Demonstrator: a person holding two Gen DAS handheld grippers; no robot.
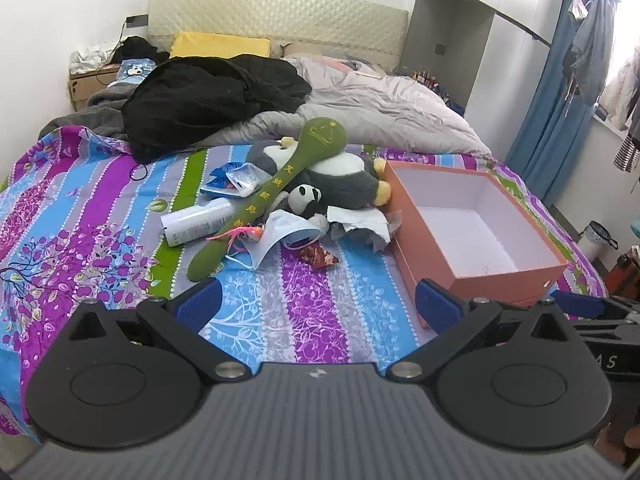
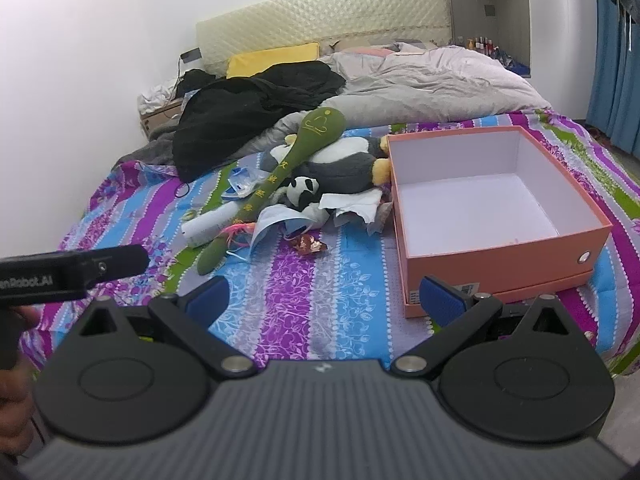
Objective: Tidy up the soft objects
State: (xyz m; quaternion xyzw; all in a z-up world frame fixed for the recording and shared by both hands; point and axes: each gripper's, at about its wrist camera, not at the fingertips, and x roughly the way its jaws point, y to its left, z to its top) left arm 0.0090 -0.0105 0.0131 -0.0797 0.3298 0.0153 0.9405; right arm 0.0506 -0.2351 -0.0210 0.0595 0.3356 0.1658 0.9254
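A pile of soft things lies mid-bed: a long green plush stick across a grey and white penguin plush, a small panda plush, a blue face mask and white tissue. An empty orange box with a white inside stands to the right of the pile. My left gripper is open and empty above the near bedsheet. My right gripper is open and empty, near the box's front corner.
A white tube, blue packets and a red wrapper lie by the pile. A black garment and a grey duvet cover the far bed. Blue curtains hang at right.
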